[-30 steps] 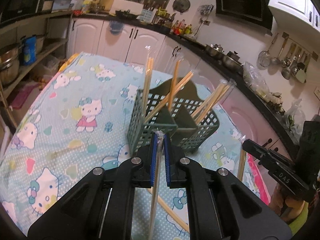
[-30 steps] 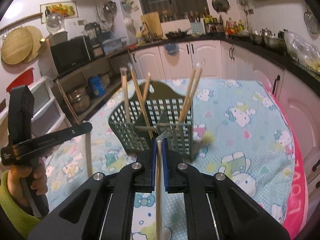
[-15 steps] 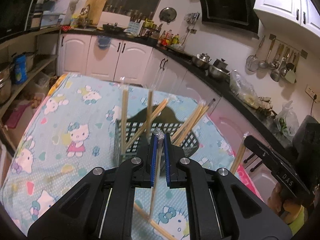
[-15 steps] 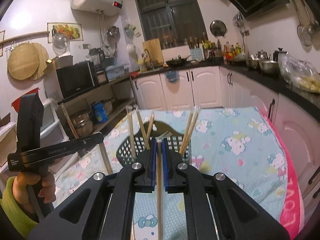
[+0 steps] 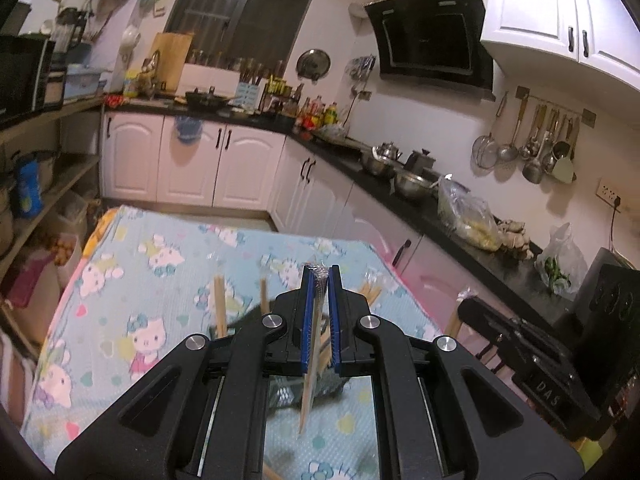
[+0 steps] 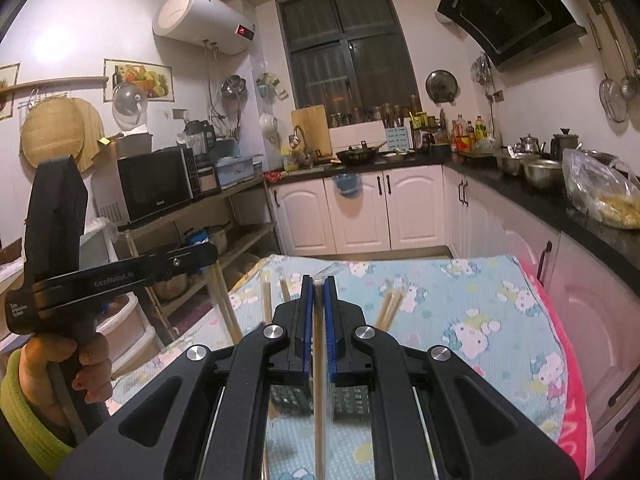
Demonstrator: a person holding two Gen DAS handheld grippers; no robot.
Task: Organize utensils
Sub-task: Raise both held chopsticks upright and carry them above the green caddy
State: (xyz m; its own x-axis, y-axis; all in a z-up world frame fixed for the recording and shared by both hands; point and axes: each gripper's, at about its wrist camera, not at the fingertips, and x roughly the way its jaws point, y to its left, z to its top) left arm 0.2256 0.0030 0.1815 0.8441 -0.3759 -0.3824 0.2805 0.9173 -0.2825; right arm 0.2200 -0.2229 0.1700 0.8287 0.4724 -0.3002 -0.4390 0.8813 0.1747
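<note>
My left gripper (image 5: 320, 276) is shut on a plastic-wrapped pair of chopsticks (image 5: 310, 376) that hangs down between the blue pads. My right gripper (image 6: 318, 284) is shut on another wrapped pair of chopsticks (image 6: 319, 392), held upright. The green mesh utensil basket (image 6: 352, 400) sits on the table below both grippers, mostly hidden behind the jaws. Several wrapped chopsticks (image 5: 219, 306) stand in it, and they also show in the right wrist view (image 6: 390, 306). The other gripper shows at the right of the left view (image 5: 532, 352) and at the left of the right view (image 6: 116, 276).
The table wears a Hello Kitty cloth (image 5: 132, 280) with a pink edge (image 6: 576, 400). Kitchen cabinets (image 5: 192, 160) and a dark counter (image 5: 440, 216) with pots run behind and to the right. Open shelves (image 6: 208, 236) stand to the left.
Both grippers have risen and tilted up with their chopsticks. The basket has dropped low in both views and is now mostly hidden behind the jaws.
</note>
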